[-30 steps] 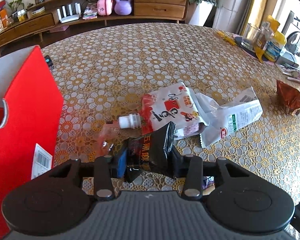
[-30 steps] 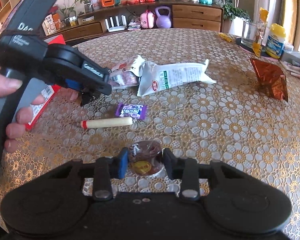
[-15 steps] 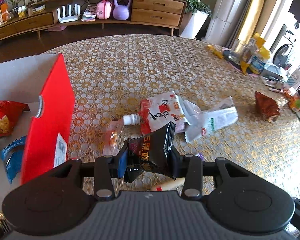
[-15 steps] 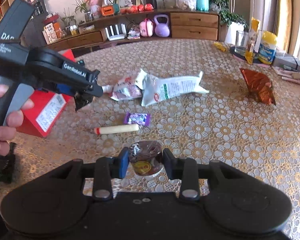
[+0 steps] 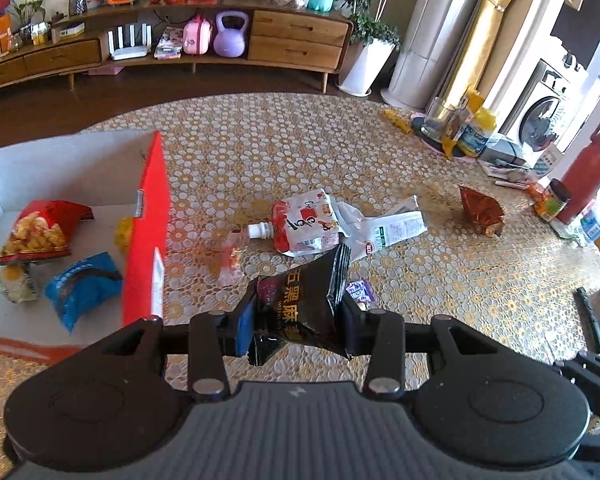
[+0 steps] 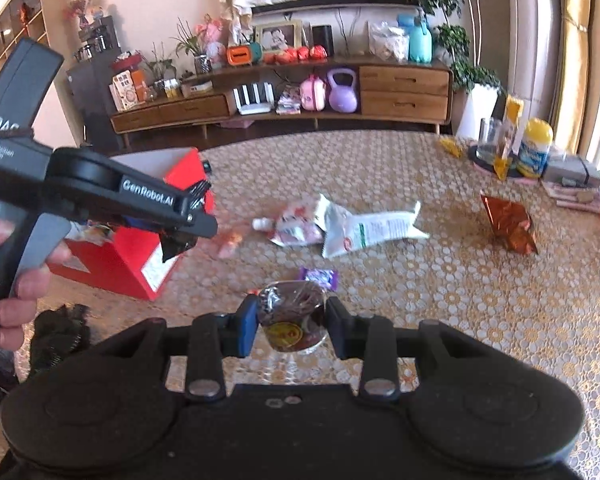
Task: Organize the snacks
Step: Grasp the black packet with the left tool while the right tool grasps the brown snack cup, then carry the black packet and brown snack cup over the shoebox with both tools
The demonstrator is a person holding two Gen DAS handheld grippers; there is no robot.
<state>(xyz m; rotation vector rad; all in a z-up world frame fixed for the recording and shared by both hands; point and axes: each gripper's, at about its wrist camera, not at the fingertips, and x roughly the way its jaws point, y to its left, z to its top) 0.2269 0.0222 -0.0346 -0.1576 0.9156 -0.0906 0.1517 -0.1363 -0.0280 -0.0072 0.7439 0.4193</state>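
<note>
Gold-patterned tablecloth [image 5: 260, 152] carries loose snacks. We find the left gripper [image 5: 296, 322] pinching a black sachet [image 5: 304, 300], held up off the cloth with its long axis running 7 to 1 o'clock. The red box [image 5: 146, 232] lies at 10 o'clock from it, nearer this arm than the right. The right gripper [image 6: 292, 326] clamps a jelly cup [image 6: 292, 320]. Against a second ago, both have risen, and the box interior now shows.
</note>
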